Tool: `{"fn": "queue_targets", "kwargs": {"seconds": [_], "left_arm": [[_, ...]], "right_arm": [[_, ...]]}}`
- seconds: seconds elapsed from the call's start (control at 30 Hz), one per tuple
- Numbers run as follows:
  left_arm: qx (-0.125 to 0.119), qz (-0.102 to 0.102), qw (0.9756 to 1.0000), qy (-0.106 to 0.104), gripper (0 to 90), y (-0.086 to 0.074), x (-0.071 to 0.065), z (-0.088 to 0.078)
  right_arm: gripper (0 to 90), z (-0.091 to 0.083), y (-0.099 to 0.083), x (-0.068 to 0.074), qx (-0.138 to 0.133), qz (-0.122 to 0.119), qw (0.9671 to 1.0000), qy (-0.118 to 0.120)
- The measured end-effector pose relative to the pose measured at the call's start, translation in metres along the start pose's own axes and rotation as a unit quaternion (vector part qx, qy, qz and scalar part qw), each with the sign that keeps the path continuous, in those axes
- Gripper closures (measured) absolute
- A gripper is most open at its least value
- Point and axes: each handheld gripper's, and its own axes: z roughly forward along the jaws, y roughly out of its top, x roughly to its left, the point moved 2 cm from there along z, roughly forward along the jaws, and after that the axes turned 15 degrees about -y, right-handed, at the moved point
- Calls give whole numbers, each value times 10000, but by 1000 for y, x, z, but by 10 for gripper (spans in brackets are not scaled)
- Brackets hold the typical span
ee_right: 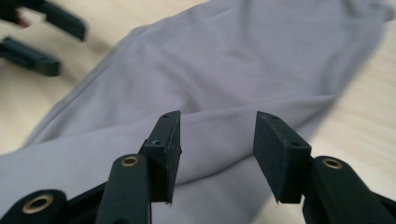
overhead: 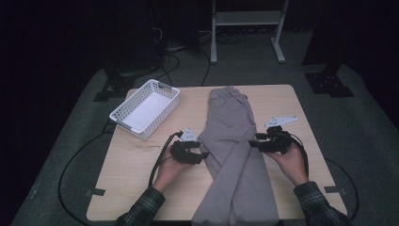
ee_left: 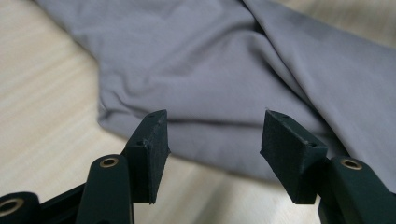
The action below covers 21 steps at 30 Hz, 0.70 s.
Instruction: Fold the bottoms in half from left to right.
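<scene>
A pair of grey trousers (overhead: 230,141) lies lengthwise down the middle of the wooden table (overhead: 131,169), waistband at the far end, its legs crossing near the front edge. My left gripper (overhead: 203,156) sits at the cloth's left edge, open, with nothing between its pads. In the left gripper view the gripper (ee_left: 215,140) faces a folded hem of the trousers (ee_left: 210,70). My right gripper (overhead: 254,141) hovers at the right edge, also open. From the right gripper view the gripper (ee_right: 217,140) looks across the trousers (ee_right: 224,70) toward the left gripper (ee_right: 42,37).
A white slotted basket (overhead: 162,88) stands at the table's far left corner. Black cables trail off the left side onto the grey floor. A metal stand (overhead: 247,19) is behind the table. Bare wood lies on both sides of the trousers.
</scene>
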Motion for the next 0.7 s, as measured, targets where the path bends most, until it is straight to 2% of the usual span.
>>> {"fn": "queue_targets", "kwargs": {"seconds": [0.07,0.2,0.33,0.47,0.6,0.7], "left_arm": [[144,0,9999,-2,402,-6,-3,-1],[236,-3,9997,17,388,-18,-7,-7],[266,-3,9996,33,377,-25,-10,-14],[290,18,9996,62,377,-31,-11,-18],[360,43,9993,90,372,-36,-8,-18],[417,60,9991,109,371,-38,-7,-18]], "right_arm": [[508,-4,-2,14,9,-154,9998,108],[508,-12,-4,39,-56,-454,9984,319],[512,-20,-2,64,-122,-638,9961,605],[516,-23,0,91,-156,-938,9917,868],[524,-18,-1,116,-91,-1245,9860,1110],[535,-13,-3,135,68,-1438,9813,1275]]}}
